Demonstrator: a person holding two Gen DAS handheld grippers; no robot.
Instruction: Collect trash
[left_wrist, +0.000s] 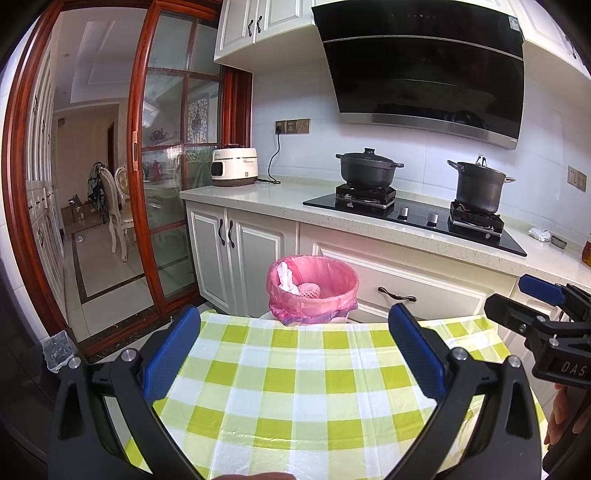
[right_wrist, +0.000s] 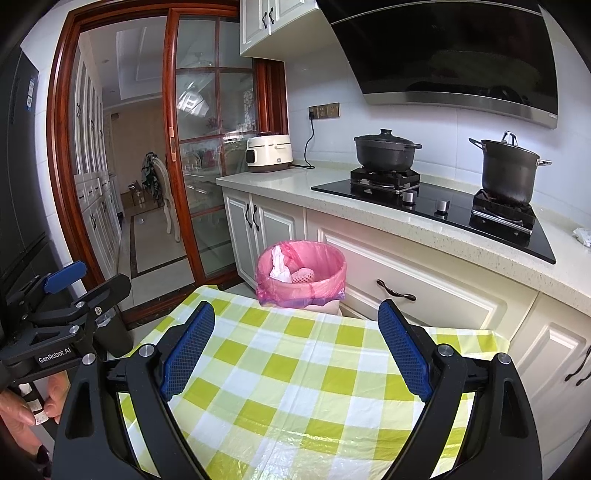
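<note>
Two blue pads of the left tongs (left_wrist: 295, 345) were spread wide, holding nothing, over a green-and-white checked tablecloth (left_wrist: 295, 387) in the left wrist view. Pink-lined trash bin (left_wrist: 313, 288) stood on the floor just past the cloth's far edge, with white crumpled paper (left_wrist: 286, 277) and a pink foam net (left_wrist: 310, 290) inside. Crumpled wrapper (left_wrist: 540, 234) lay on the worktop (left_wrist: 258, 197) right of the stove.

Right wrist view: right tongs (right_wrist: 297, 343) also gaped wide and empty above the cloth, bin (right_wrist: 301, 275) beyond. Left tongs (right_wrist: 79, 284) showed at left, held by a hand (right_wrist: 22, 410).
</note>
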